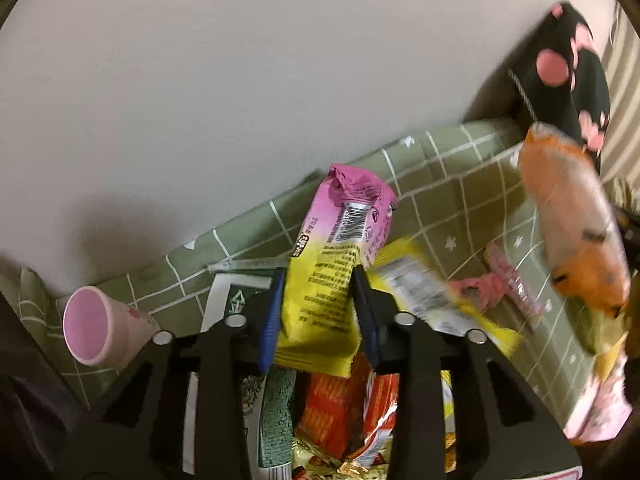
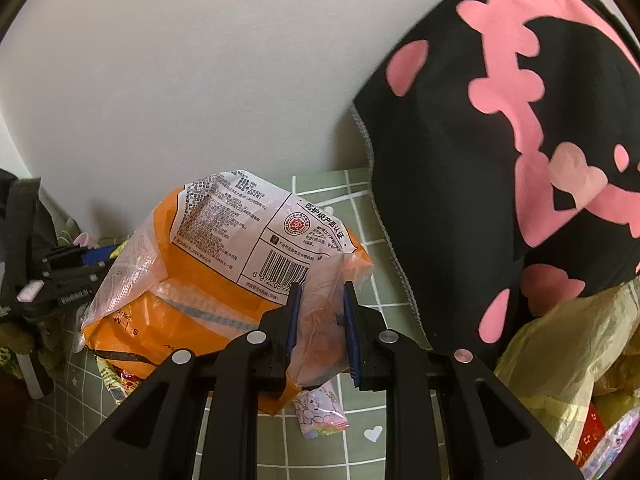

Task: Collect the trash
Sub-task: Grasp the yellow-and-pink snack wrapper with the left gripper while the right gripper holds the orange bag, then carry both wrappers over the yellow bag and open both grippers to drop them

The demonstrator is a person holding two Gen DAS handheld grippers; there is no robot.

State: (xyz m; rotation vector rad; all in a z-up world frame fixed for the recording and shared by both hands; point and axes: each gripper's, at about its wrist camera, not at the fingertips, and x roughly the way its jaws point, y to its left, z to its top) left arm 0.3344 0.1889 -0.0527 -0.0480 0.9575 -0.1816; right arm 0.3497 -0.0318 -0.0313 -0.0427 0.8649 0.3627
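Observation:
My left gripper (image 1: pixel 318 280) is shut on a pink and yellow snack wrapper (image 1: pixel 340 240) and holds it upright above the green checked tablecloth (image 1: pixel 440 176). My right gripper (image 2: pixel 320 292) is shut on the edge of a large orange and clear plastic bag (image 2: pixel 208 248), lifted above the cloth. That orange bag also shows at the right of the left wrist view (image 1: pixel 572 220). The left gripper appears at the left edge of the right wrist view (image 2: pixel 64 276).
A pink cup (image 1: pixel 100 326) lies on its side at left. More wrappers lie on the cloth: yellow (image 1: pixel 432 300), pink (image 1: pixel 500 284), red-orange (image 1: pixel 344 408). A black pillow with pink shapes (image 2: pixel 500 160) leans on the wall. A yellowish plastic bag (image 2: pixel 568 360) sits at right.

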